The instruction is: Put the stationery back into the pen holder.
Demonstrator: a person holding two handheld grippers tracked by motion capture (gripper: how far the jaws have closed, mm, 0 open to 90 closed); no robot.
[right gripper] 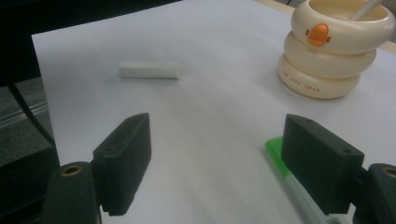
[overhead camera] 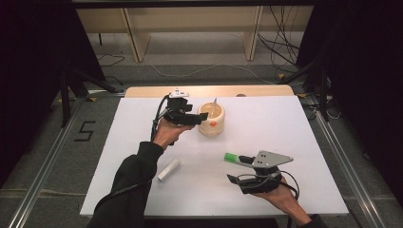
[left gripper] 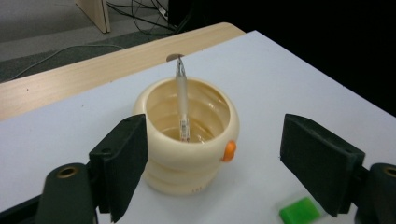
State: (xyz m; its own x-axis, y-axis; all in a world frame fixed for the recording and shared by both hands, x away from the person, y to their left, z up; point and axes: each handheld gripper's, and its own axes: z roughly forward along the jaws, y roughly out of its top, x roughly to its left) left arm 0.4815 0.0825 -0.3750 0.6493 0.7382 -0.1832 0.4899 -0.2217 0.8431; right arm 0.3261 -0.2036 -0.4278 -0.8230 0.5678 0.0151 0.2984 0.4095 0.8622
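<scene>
A cream, ringed cup with an orange beak stands at the back middle of the white table. A thin pen leans upright inside the cup. My left gripper hovers just left of the cup, open, and nothing is held between its wide jaws. At the front right, my right gripper is open too. A green-capped marker lies on the table, running under its right-hand jaw and not gripped. A short white cylinder lies at the front left.
The white table top ends in a wooden strip at the back. Cables and wooden shelf legs stand on the floor beyond. A person's dark left sleeve crosses the front left of the table.
</scene>
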